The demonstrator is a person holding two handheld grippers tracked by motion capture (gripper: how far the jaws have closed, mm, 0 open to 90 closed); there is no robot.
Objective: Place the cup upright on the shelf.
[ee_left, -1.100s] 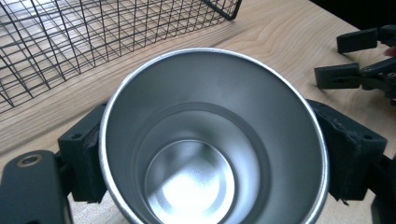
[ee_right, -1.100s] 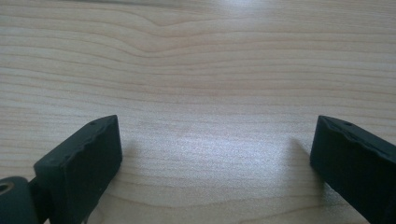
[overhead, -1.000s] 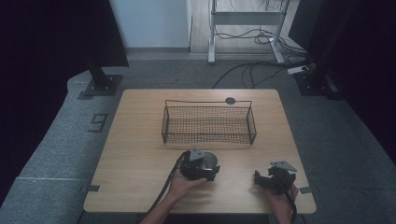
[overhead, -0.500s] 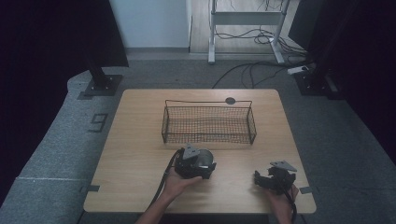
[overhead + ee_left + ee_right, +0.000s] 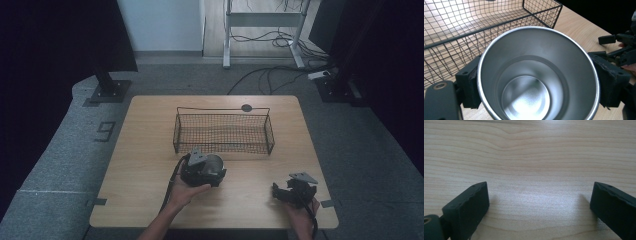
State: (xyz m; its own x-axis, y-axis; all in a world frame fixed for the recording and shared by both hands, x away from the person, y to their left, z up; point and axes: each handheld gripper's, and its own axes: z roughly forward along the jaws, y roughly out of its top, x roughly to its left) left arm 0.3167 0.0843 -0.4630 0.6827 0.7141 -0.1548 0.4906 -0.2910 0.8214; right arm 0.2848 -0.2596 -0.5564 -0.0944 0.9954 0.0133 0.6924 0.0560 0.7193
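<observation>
I have the left gripper clamped across a steel cup, one jaw on either side of its wall, mouth towards the camera. The wire basket lies just beyond the cup, its near rail close ahead, long axis crosswise on the table. My right gripper rests spread and empty, farther off; the cup's underside is hidden.

Overhead forward-down, two close claw-mounted views
</observation>
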